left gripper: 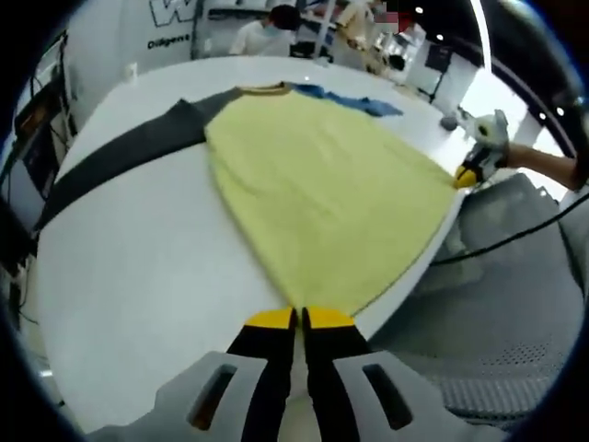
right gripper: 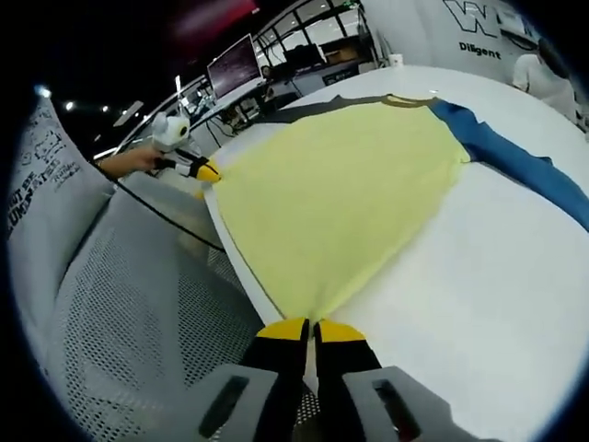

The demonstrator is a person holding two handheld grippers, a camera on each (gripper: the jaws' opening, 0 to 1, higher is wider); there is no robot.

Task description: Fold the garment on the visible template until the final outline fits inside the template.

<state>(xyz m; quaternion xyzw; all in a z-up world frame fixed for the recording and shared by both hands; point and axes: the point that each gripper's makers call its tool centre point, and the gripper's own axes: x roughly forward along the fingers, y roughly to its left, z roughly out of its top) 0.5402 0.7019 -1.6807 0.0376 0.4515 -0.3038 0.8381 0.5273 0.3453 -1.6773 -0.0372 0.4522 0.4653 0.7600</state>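
Left gripper view has the left gripper (left gripper: 300, 319) and right gripper (left gripper: 467, 175) each pinching a hem corner of the yellow shirt (left gripper: 322, 193) on the white table (left gripper: 138, 276), so uneven pulling could drag it off the edge.

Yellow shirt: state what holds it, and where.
Both grippers, left and right, are shut on the yellow shirt, each pinching a bottom hem corner at the table edge.

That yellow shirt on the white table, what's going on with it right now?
A person holds a gripper in each hand, and each is shut on a bottom corner of the yellow shirt: the left gripper and the right gripper. The shirt lies spread flat on the white table, grey sleeve and blue sleeve out to the sides. No fold made yet.
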